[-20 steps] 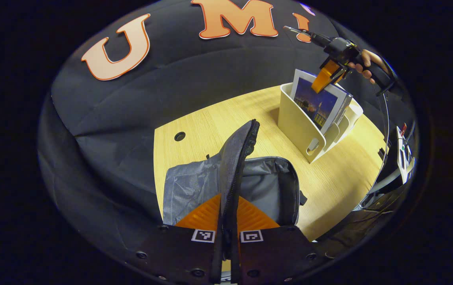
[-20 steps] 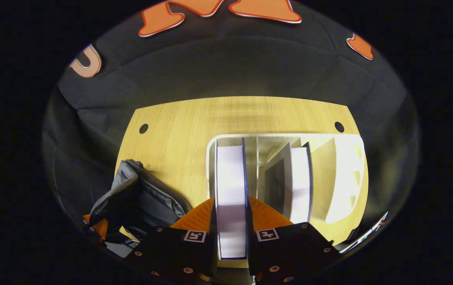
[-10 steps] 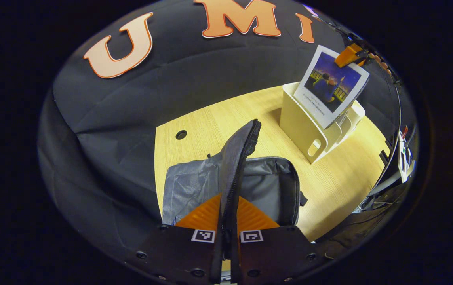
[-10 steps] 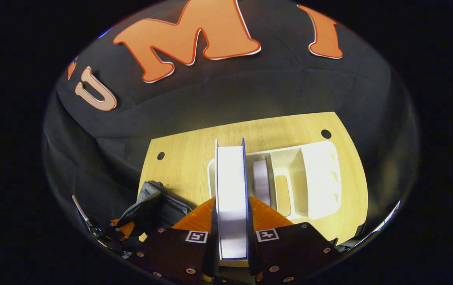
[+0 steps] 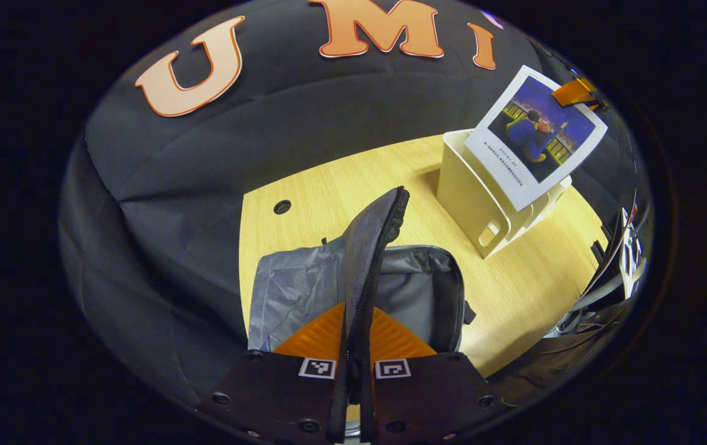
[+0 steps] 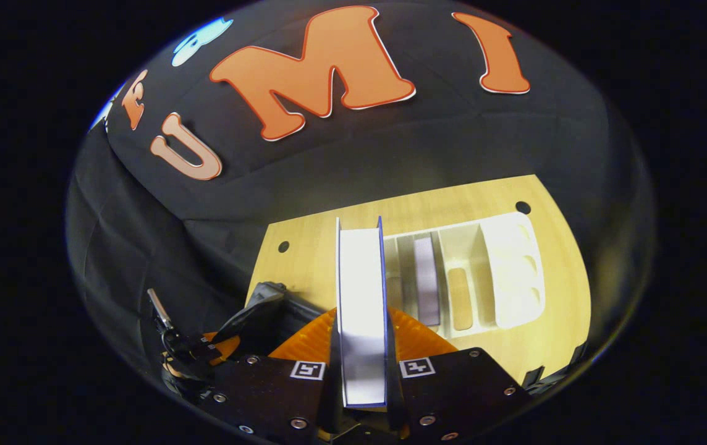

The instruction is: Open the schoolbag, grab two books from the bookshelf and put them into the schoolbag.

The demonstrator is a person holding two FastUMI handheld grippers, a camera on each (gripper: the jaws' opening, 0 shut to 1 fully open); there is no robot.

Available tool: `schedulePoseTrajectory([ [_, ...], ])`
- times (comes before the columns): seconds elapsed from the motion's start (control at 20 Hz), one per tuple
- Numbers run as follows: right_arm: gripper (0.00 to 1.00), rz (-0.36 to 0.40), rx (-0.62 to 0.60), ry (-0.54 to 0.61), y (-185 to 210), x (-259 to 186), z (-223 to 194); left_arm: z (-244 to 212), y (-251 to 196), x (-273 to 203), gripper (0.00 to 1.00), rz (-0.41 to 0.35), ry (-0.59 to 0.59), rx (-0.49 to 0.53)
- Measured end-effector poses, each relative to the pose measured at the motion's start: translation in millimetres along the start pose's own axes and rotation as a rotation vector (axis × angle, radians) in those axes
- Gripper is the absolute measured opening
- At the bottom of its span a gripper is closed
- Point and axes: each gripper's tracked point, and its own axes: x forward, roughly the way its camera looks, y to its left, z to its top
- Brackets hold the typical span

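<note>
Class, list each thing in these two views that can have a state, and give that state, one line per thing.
schoolbag: unzipped, main compartment open, flap held upright.
left gripper: shut on the schoolbag's flap edge.
right gripper: shut on the book.
book: lifted clear above the bookshelf, tilted.
bookshelf: upright on the table, one book standing in a slot.
table: bearing schoolbag and bookshelf.

1. A light wooden tabletop (image 5: 329, 185) with a round dark cable hole (image 5: 282, 206) near its far left corner.
2. A second round hole (image 6: 522, 207) near the far right corner.
3. Tangled cables (image 5: 582, 312) past the table's right edge.
</note>
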Motion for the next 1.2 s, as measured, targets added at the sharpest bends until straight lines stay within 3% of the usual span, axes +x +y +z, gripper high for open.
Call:
schedulePoseTrajectory([
  [0.25,0.29,0.041,-0.024,0.012,16.6,12.1,-23.5,0.1,1.6,-3.0,0.09,0.032,0.001,-0.028],
  [0.5,0.29,0.159,0.0,0.06,43.3,31.7,-47.9,3.2,5.1,-6.3,0.08,0.048,0.001,-0.064],
  [0.8,0.29,0.278,0.134,0.122,73.9,70.3,-84.4,6.8,3.8,-8.2,0.08,0.06,0.001,-0.1],
  [1.2,0.29,0.373,0.314,0.195,106.4,128.8,-138.5,5.3,3.5,-9.5,0.08,0.066,0.006,-0.106],
])
